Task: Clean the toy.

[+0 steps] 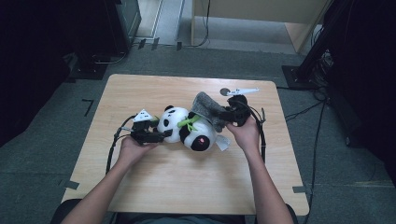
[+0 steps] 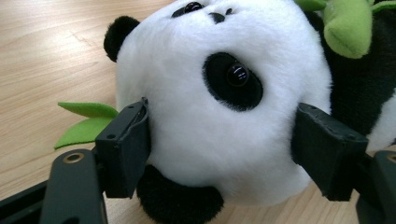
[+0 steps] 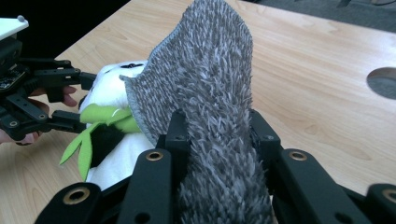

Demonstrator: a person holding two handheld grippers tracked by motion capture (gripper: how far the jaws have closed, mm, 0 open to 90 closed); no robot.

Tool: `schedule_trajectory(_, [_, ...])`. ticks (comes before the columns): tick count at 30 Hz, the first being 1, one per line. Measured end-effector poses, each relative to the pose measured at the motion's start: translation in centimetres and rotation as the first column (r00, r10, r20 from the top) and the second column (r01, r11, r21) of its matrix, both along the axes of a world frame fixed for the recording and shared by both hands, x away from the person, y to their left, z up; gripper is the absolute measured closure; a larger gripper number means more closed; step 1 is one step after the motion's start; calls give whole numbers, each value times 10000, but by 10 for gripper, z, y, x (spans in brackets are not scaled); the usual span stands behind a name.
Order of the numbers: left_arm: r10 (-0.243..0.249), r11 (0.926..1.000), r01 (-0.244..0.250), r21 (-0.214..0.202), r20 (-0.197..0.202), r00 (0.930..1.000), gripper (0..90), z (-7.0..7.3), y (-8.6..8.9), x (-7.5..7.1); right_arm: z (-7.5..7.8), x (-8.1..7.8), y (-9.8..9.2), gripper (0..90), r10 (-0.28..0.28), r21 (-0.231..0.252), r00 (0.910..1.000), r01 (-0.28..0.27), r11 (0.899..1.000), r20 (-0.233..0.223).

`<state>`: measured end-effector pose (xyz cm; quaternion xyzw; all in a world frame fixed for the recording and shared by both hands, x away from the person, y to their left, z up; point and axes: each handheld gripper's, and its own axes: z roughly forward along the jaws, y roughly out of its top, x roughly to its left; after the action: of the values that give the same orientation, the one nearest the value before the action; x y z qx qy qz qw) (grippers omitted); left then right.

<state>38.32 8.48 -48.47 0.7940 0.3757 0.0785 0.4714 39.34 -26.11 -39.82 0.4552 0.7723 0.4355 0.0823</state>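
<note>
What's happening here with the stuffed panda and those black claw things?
A person at a wooden table holds a claw in each hand. The left claw has its jaws on either side of the toy panda's head, which lies on the table. The right claw is clamped on a shaggy grey cloth and holds it up just over the panda's body, beside the green leaves on its chest. It may be wiping or covering the toy; I can't tell which.
</note>
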Motion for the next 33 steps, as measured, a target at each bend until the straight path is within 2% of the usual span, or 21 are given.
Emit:
schedule_trajectory(3, [-59,10000,60,46,-333,9994,144,0,0,4,-5,0,-2,683,-20,78,10000,20,10000,35])
schedule_trajectory(5, [-153,9999,153,-2,-661,9977,128,1,0,8,-6,1,-3,683,-22,98,10000,22,9999,9])
schedule_trajectory(9, [-486,9988,491,58,-663,9966,98,1,-3,12,-10,3,-4,684,-75,132,10000,75,9999,-24])
schedule_trajectory(10, [-587,9981,597,145,-601,9965,40,0,-4,12,-13,3,-4,684,-60,119,10000,60,9999,-14])
schedule_trajectory(11, [-763,9960,790,415,-624,9951,40,-2,-7,13,-13,3,-4,684,-60,119,10000,60,9999,-14])
schedule_trajectory(12, [-937,9915,995,837,-713,9930,0,-5,-11,14,-14,4,-4,684,-70,102,10000,70,9999,9])
schedule_trajectory(14, [-1118,9797,1155,1637,-317,9932,0,-11,-18,11,-15,5,-5,683,-142,65,9999,141,9999,44])
schedule_trajectory(15, [-1085,9771,1084,1829,-100,9941,0,-10,-20,9,-17,5,-8,682,-171,105,9999,171,9998,-10])
schedule_trajectory(22, [-827,9897,814,1176,62,9966,50,-11,-16,10,-20,6,-10,683,-265,111,9996,266,9996,-91])
schedule_trajectory(25, [-714,9910,700,1142,78,9974,99,-10,-16,10,-21,5,-9,682,-273,-57,9996,273,9996,6])
schedule_trajectory(28, [-653,9924,637,1054,125,9978,130,-11,-15,9,-20,5,-13,680,-329,-13,9995,329,9995,-14])
schedule_trajectory(33, [-618,9933,595,989,203,9979,133,-12,-15,8,-20,5,-22,679,-494,-43,9987,494,9988,-102])
